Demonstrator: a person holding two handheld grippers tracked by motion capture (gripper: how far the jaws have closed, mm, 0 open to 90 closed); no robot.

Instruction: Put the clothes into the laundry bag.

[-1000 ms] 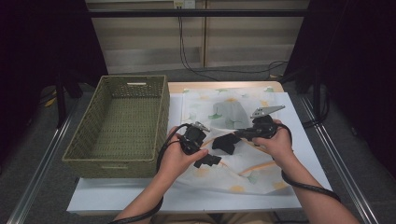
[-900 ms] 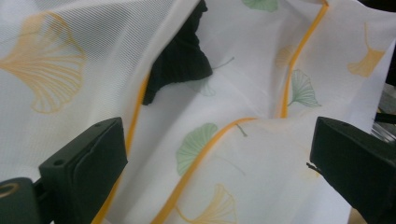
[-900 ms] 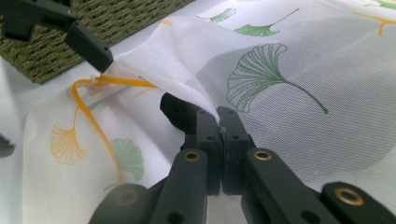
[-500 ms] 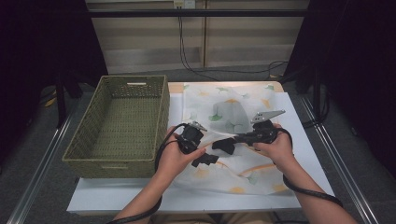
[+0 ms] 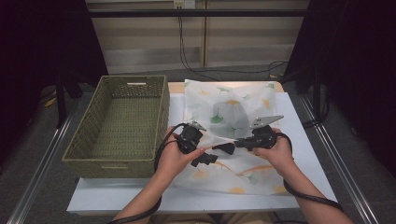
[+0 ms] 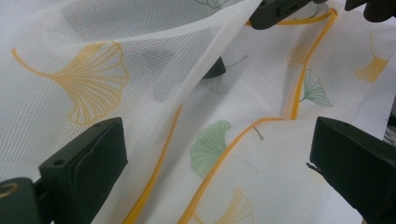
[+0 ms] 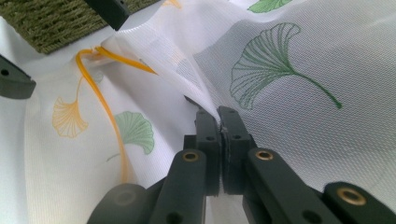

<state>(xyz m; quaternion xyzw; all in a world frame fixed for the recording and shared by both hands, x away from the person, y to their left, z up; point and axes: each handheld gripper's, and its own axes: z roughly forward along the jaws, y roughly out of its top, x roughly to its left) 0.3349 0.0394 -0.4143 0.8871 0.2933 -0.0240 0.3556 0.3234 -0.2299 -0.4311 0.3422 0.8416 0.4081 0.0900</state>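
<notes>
Cloth: white mesh sheet [image 5: 233, 140] w/ ginkgo-leaf print and orange piping, spread on the table [image 5: 299, 121] just right of the basket [image 5: 119, 123]; near half is lifted into a ridge.

Landmark: woven green basket, seen empty, at table's left end.

Right gripper [image 7: 218, 116]: jaws closed tight on a fold of the cloth, pinched at the ridge; in the high view it [image 5: 238, 143] is held well right of the basket, over the cloth's middle.

Left gripper [image 6: 215, 149]: jaws spread wide, nothing pinched; cloth and piping are seen between and beyond them. In the high view it [image 5: 211, 157] is held between basket and right gripper, nearer the basket.

Step in hand (judged): fold or gather is being set up; one point is secured by the right, 2nd point not yet taken.

Next move (judged): left jaws to be brought onto an edge, prob. the orange piping [image 6: 219, 163] nearest the basket, and closed there; tension to be kept by the right so the mesh isn't bunched.

Risk: thin mesh may be slipped out of the pinch.
</notes>
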